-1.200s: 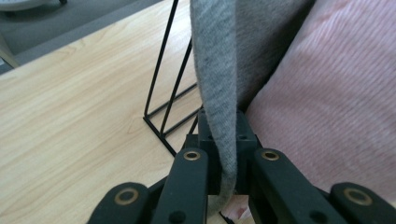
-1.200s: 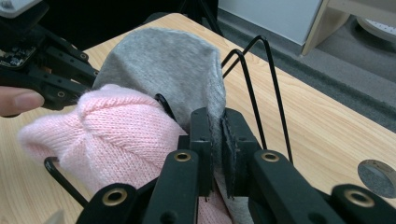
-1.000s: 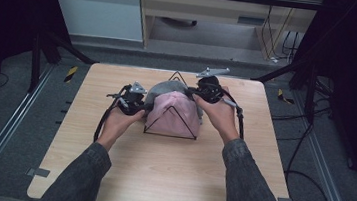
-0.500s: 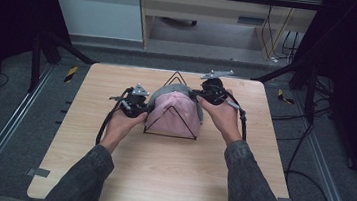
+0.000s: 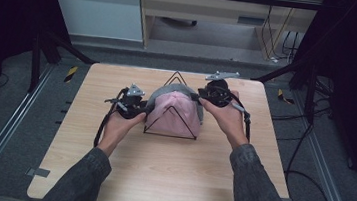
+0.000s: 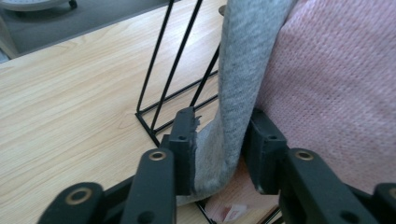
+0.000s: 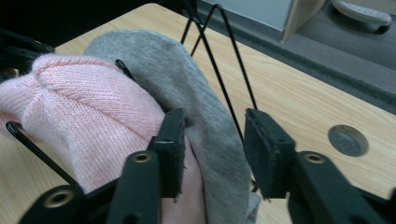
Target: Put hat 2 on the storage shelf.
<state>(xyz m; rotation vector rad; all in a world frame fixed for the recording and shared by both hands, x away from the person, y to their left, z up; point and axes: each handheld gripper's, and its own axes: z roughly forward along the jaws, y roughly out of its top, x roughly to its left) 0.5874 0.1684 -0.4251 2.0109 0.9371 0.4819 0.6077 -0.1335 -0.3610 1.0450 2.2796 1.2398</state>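
A grey hat (image 5: 160, 95) sits over a pink knit hat (image 5: 175, 114) on a black wire rack (image 5: 175, 75) in the middle of the table. My left gripper (image 5: 139, 107) is at the hats' left side. Its jaws have just been opening, and the grey hat's thick edge (image 6: 233, 93) stands between the pads (image 6: 186, 135). My right gripper (image 5: 206, 96) is at the right side. Its jaws have also just been opening, around the grey hat's edge (image 7: 205, 112). A gap and a rack wire (image 7: 233, 107) show beside its right pad (image 7: 261, 149).
The wooden table (image 5: 158, 179) has bare surface in front of the rack and on both sides. A round grommet (image 7: 348, 140) is set in the tabletop. Cables (image 5: 308, 184) trail off the right edge. A metal frame (image 5: 35, 60) stands around the table.
Both hands hold nearly the same place beside the hats. The hats and the rack have not shifted in the high view.
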